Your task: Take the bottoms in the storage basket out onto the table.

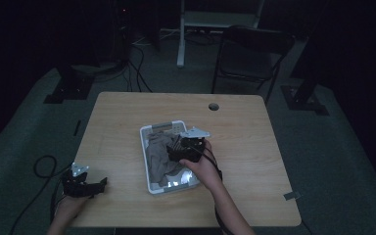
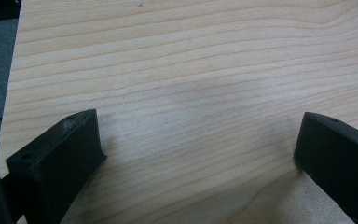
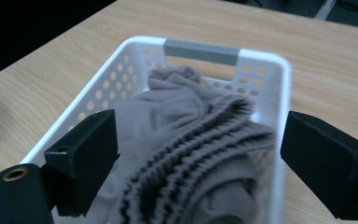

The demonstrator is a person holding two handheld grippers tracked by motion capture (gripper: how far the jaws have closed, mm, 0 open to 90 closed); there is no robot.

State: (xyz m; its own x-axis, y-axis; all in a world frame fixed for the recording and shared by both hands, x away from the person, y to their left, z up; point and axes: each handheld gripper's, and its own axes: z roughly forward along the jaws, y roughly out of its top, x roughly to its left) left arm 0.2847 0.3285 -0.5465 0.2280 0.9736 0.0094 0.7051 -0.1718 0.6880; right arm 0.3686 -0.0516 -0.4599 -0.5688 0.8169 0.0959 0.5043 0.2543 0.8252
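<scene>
Right gripper (image 3: 200,154) spread wide over grey cloth (image 3: 191,149) in white basket (image 3: 116,70), left gripper (image 2: 196,154) spread over bare table (image 2: 191,70) left of basket, chair (image 1: 252,51) beyond table.

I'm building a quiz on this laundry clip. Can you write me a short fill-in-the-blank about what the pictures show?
1. The grey cloth lies in a white ____ with holes in its walls.
2. The right gripper hangs over the cloth with its jaws ____.
3. The left gripper is open over bare ____.
4. The basket's handle is coloured ____.

Missing words: basket; open; table; grey
</scene>
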